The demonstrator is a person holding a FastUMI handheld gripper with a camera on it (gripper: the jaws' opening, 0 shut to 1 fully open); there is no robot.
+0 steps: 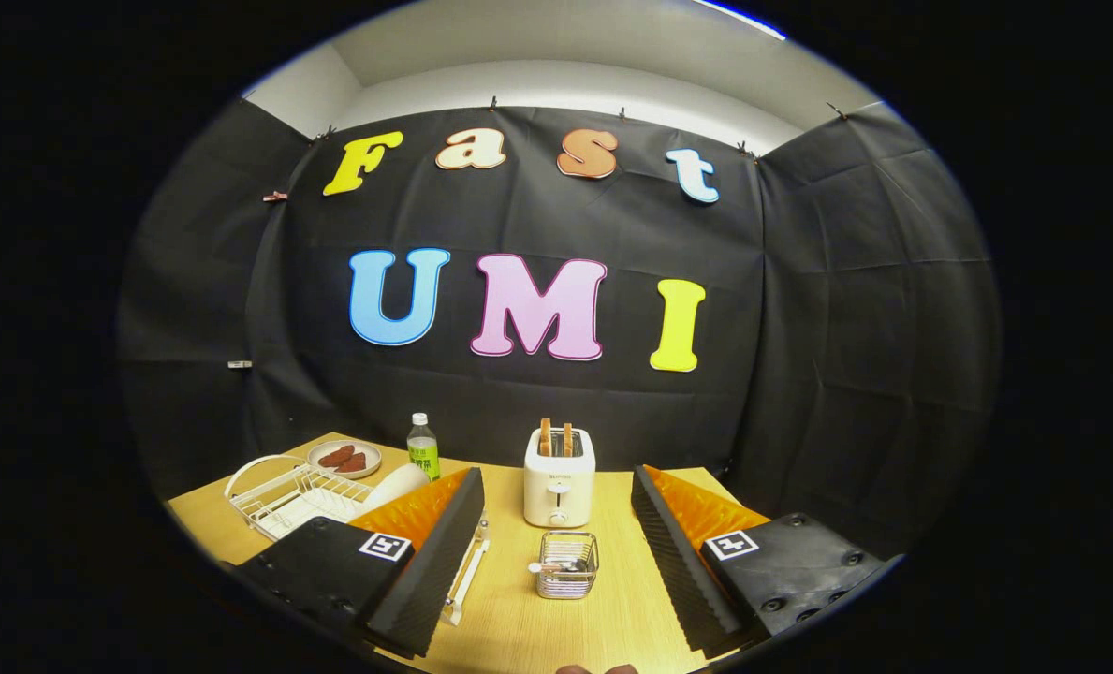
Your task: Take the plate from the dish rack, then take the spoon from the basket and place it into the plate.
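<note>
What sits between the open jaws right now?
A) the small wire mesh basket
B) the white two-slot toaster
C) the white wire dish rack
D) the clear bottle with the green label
A: the small wire mesh basket stands on the wooden table in the gap between the gripper jaws, which are spread wide and touch nothing; the white two-slot toaster stands beyond it.
</note>
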